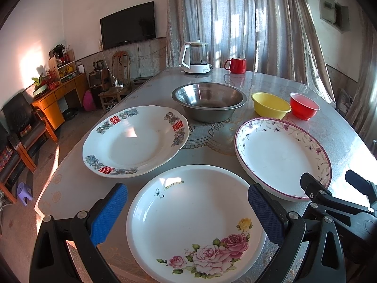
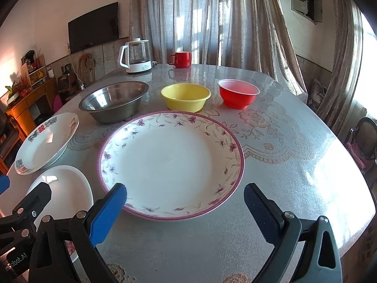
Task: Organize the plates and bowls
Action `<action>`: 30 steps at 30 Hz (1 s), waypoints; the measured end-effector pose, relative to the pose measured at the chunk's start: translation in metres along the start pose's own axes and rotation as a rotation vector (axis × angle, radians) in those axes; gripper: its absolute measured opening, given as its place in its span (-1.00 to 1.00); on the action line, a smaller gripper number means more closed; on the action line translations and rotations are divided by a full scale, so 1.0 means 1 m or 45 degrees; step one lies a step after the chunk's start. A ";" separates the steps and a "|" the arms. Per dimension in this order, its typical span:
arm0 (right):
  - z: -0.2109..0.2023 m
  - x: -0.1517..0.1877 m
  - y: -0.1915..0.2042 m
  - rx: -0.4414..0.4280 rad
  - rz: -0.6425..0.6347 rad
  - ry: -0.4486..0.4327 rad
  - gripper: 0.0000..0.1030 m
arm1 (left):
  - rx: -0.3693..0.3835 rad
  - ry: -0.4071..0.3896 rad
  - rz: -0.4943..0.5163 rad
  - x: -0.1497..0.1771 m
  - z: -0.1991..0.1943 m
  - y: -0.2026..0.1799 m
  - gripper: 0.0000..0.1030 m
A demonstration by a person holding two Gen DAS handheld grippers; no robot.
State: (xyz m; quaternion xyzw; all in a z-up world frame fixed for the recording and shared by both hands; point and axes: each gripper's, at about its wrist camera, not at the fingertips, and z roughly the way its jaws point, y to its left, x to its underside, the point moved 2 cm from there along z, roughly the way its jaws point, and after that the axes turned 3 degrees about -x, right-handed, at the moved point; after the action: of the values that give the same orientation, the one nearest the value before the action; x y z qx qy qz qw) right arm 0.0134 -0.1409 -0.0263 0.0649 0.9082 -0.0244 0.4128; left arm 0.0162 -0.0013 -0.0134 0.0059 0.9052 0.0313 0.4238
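- Nothing looked stacked yet; I judged the next move was gripping one plate's rim.
- Three plates: the rose plate [image 1: 195,224] lay between the left gripper [image 1: 187,212] jaws, spread and empty; the purple-rimmed plate [image 2: 172,162] sat just ahead of the right gripper [image 2: 185,212], equally spread.
- Three bowls waited beyond: steel bowl [image 2: 114,100], yellow bowl [image 2: 185,96], red bowl [image 2: 238,93].

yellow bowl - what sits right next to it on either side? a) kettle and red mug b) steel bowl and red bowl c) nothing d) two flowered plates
b: in the right wrist view the yellow bowl stands in a row between the steel bowl and the red bowl, apart from both.
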 end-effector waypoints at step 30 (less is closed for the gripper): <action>0.001 0.000 -0.006 -0.008 0.027 0.003 0.96 | 0.011 0.022 0.020 0.000 0.005 -0.005 0.99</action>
State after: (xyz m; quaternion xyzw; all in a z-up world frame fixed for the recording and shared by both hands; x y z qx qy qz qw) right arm 0.0133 -0.1466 -0.0274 0.0732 0.9081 -0.0171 0.4121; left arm 0.0197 -0.0060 -0.0167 0.0147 0.9090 0.0306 0.4155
